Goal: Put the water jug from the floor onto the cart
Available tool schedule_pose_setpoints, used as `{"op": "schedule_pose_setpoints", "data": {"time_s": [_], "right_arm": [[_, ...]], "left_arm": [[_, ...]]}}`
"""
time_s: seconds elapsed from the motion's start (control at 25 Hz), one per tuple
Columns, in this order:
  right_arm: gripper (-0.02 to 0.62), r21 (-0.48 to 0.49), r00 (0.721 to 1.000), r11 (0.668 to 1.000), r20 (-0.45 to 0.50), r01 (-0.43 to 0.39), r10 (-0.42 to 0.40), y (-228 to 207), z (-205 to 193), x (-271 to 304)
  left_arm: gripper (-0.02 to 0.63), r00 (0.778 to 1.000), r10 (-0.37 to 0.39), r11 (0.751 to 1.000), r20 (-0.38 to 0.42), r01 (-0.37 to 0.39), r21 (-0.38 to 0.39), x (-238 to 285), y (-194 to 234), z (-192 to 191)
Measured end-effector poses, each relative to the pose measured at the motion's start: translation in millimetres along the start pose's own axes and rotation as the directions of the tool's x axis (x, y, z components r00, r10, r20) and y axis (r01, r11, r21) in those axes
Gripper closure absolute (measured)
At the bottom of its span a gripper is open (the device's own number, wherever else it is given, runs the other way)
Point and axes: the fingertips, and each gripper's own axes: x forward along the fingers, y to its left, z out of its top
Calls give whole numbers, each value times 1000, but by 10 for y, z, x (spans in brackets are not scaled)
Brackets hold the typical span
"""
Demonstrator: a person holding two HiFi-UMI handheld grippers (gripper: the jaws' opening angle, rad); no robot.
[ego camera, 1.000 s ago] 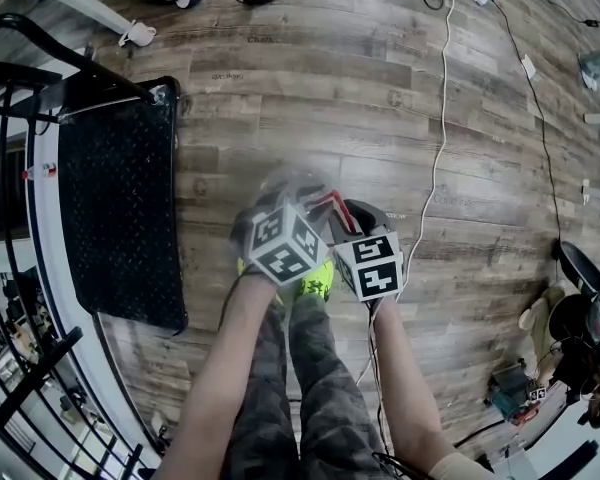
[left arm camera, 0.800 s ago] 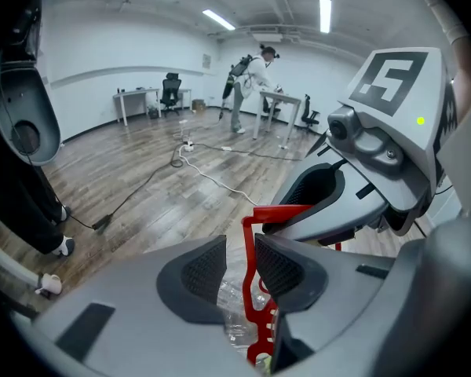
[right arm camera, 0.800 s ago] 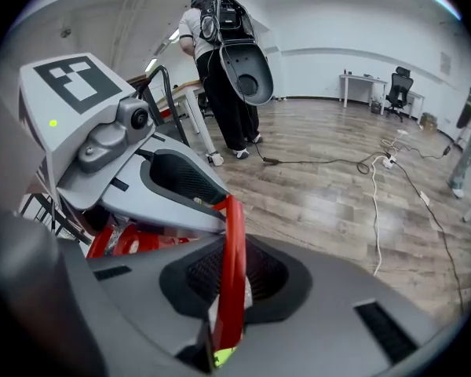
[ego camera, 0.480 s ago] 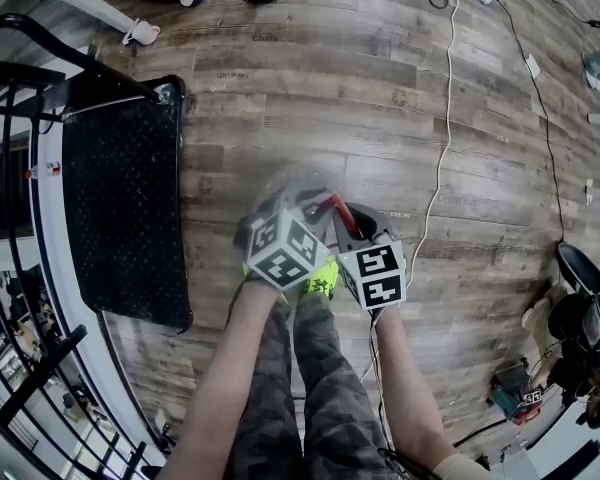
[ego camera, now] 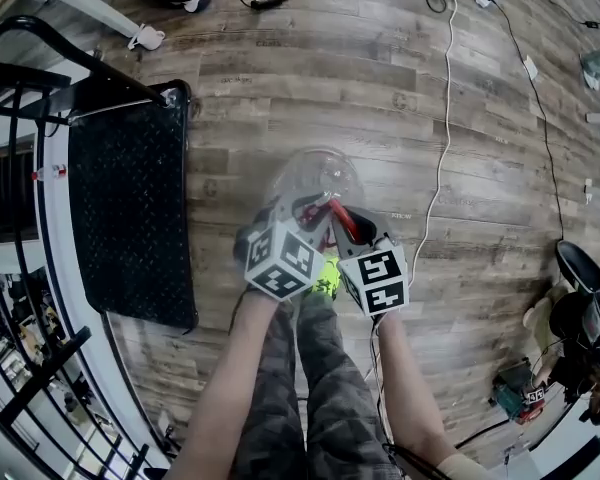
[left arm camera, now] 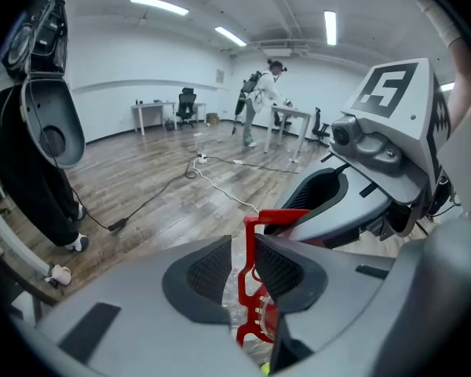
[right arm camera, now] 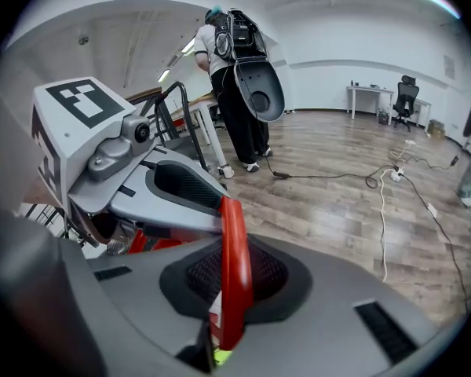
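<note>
Left gripper clamping the red handle | right gripper pinching the same handle (jaws meeting from opposite sides) | clear water jug showing just far of both grippers, right of the cart, apart from it

The left gripper and right gripper, close together on down-stretched forearms, each pinch the jug's red handle.

The left hand-held gripper has both jaws pressed against the upright red handle
</note>
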Motion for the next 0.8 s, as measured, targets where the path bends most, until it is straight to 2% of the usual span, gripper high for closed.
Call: {"op": "schedule_pose_setpoints", "data": {"time_s": [0.4, 0.64, 0.8], "right_arm": [[549, 9, 998, 1000, 65, 18, -18, 22, 596, -247], [549, 10, 995, 1000, 93, 17, -18, 159, 884, -415], [550, -15, 996, 1000, 89, 7, -6, 349, 1038, -518]], "left_arm": [[534, 996, 41, 998, 74, -44, 44, -406, 214, 548], [534, 987, 68, 998, 145, -67, -12, -722, 298, 733], [535, 983, 86, 996, 160, -83, -27, -992, 311, 776]]}}
